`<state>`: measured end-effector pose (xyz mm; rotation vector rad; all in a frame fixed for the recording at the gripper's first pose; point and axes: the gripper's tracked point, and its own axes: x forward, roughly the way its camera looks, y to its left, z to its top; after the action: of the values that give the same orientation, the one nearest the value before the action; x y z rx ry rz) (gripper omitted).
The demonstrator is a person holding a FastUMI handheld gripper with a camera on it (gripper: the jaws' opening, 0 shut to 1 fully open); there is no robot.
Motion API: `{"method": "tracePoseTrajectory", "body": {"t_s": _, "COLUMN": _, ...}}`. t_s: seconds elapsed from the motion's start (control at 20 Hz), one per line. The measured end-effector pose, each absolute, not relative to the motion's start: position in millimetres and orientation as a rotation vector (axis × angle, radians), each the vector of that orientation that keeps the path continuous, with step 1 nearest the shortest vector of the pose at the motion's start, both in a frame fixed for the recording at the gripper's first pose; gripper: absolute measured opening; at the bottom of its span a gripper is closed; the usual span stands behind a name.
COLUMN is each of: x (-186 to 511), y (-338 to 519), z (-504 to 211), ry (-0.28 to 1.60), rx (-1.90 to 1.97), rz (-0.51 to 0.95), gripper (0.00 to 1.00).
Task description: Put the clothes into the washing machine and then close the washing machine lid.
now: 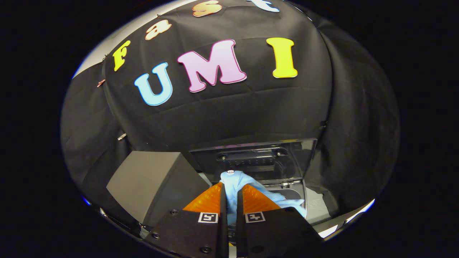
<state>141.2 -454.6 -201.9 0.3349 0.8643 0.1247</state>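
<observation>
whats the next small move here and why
Probably lower the gripper toward the washing machine opening and then release. Its fingers are shut on the light blue cloth, which hangs just over the opening, and the lid stands open behind.

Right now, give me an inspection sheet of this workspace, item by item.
Surface: pale top of the washing machine, partly seen.
Job's things: light blue garment pinched between the fingers, hanging over the machine's opening; lid raised upright behind it.
Clutter: grey box beside the machine.
Grippers: gripper shut on the light blue garment.
Cables: nothing seen.
Surroundings: black cloth wall behind the machine.
</observation>
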Motion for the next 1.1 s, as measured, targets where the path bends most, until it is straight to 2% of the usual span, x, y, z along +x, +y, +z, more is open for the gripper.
{"method": "tracePoseTrajectory", "body": {"t_s": 0.45, "x": 146.3, "y": -491.5, "z": -232.9, "ry": 0.901, "rx": 0.303, "rz": 0.053, "gripper": 0.13}}
{"method": "tracePoseTrajectory", "body": {"t_s": 1.1, "x": 138.2, "y": -438.6, "z": -281.0, "ry": 0.998, "rx": 0.264, "rz": 0.153, "gripper": 0.13}}
